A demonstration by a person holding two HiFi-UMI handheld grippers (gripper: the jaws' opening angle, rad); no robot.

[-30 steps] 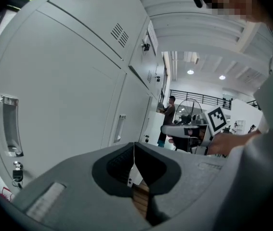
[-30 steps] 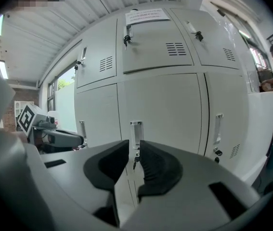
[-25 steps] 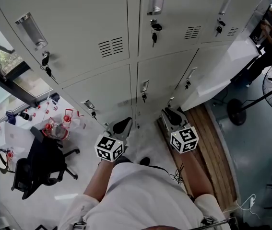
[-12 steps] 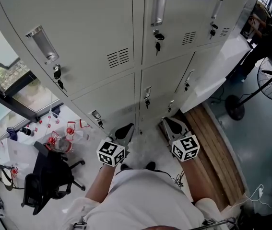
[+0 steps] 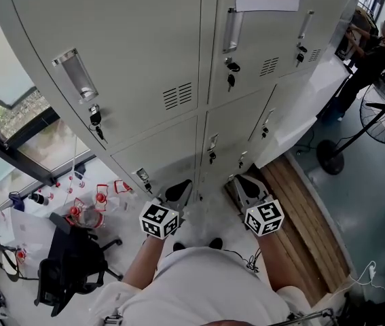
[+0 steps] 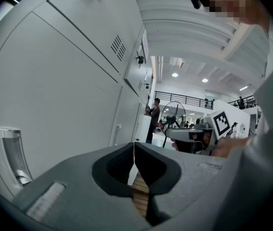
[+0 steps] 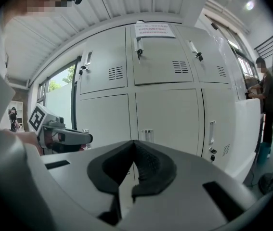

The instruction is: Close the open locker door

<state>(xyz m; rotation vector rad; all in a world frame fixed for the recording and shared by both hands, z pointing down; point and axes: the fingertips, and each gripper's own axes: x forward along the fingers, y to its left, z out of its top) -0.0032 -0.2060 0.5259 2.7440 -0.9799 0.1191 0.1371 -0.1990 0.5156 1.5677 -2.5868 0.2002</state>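
A bank of grey lockers (image 5: 178, 66) stands before me. One lower locker door (image 5: 307, 107) at the right stands swung open, its white panel jutting out toward the room; it also shows in the right gripper view as the door (image 7: 246, 134) at the right edge. My left gripper (image 5: 178, 190) and right gripper (image 5: 244, 185) are held low in front of my body, short of the lockers and touching nothing. In the gripper views the left gripper (image 6: 134, 146) and right gripper (image 7: 135, 143) are both shut, with nothing between the jaws.
A black office chair (image 5: 77, 267) and red items (image 5: 87, 206) sit on the floor at the left. A wooden platform (image 5: 307, 216) lies below the open door. A standing fan (image 5: 382, 111) and a person (image 5: 369, 49) are at the right.
The head view has tilted upward: the lockers slid down in the picture and a paper notice came into view at the top. Both grippers sit slightly lower in the picture.
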